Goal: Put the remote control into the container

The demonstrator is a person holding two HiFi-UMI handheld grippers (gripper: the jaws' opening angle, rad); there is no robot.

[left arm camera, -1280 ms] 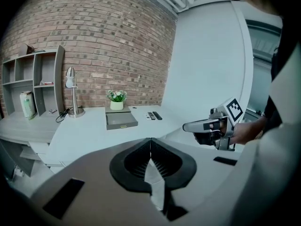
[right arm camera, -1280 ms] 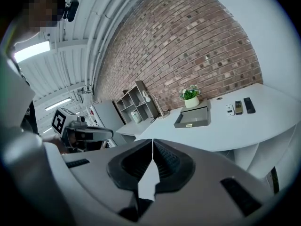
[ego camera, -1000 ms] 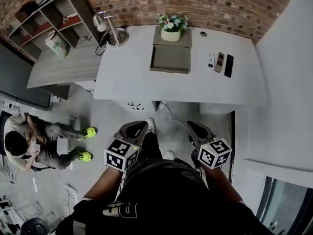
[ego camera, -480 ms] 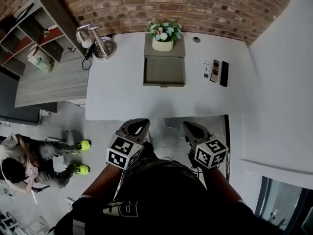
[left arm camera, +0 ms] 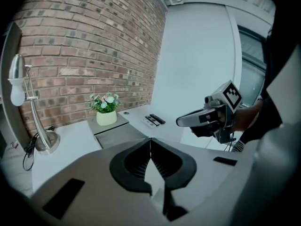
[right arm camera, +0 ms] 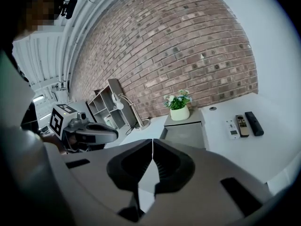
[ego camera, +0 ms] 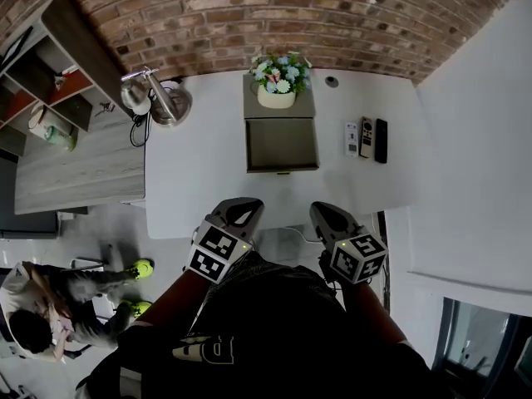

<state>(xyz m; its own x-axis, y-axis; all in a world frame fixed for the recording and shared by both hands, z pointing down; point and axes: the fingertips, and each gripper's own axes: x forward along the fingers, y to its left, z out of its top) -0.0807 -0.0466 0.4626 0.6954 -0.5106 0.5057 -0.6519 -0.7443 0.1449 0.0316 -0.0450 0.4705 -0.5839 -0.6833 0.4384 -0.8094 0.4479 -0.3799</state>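
Short of white desk [ego camera: 199, 165]: left gripper [ego camera: 241, 212] and right gripper [ego camera: 327, 216], each with jaws pressed together, empty; three remote controls [ego camera: 366, 137] lying just right of container [ego camera: 282, 144].

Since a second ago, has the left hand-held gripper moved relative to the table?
Yes. The left hand-held gripper has come forward toward the table: floor showed between them before; now its tip overlaps the table's near edge.

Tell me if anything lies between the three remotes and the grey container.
Nothing visible does: only bare white desk separates the remotes from the grey container. The flower pot stands at its far end.
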